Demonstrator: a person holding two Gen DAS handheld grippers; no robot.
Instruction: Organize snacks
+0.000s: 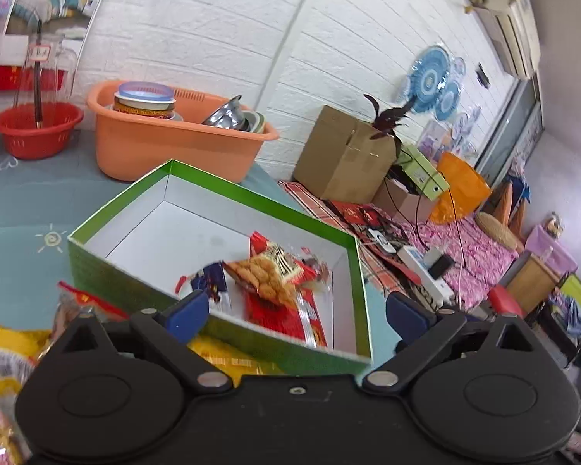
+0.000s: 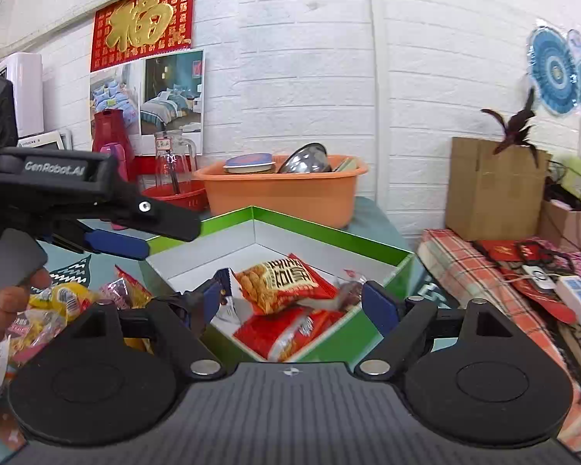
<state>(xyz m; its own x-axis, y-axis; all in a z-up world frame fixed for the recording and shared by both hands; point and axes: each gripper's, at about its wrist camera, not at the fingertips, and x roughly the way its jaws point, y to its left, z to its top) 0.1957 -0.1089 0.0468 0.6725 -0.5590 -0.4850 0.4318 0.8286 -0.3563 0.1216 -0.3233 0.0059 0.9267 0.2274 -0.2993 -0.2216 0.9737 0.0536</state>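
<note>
A green box (image 1: 108,275) with a white inside lies on the teal table, seen in both views (image 2: 329,232). In it lie an orange-red packet of fried snacks (image 1: 275,271) (image 2: 286,279), a red packet (image 1: 290,321) (image 2: 279,333) under it, and a small blue-and-white packet (image 1: 213,283). My left gripper (image 1: 296,298) is open over the box's near wall, holding nothing. My right gripper (image 2: 292,286) is also open and empty, just short of the box's near corner. The left gripper (image 2: 170,238) shows at the left of the right wrist view, with a hand (image 2: 4,310) on its trigger.
Loose yellow and pink snack packets (image 1: 4,356) (image 2: 58,302) are piled left of the box. Behind it stand an orange basin (image 1: 166,147) (image 2: 282,193) with bowls and a red basket (image 1: 35,131). To the right are a cardboard box (image 1: 344,155) (image 2: 492,186) and a power strip (image 1: 426,271).
</note>
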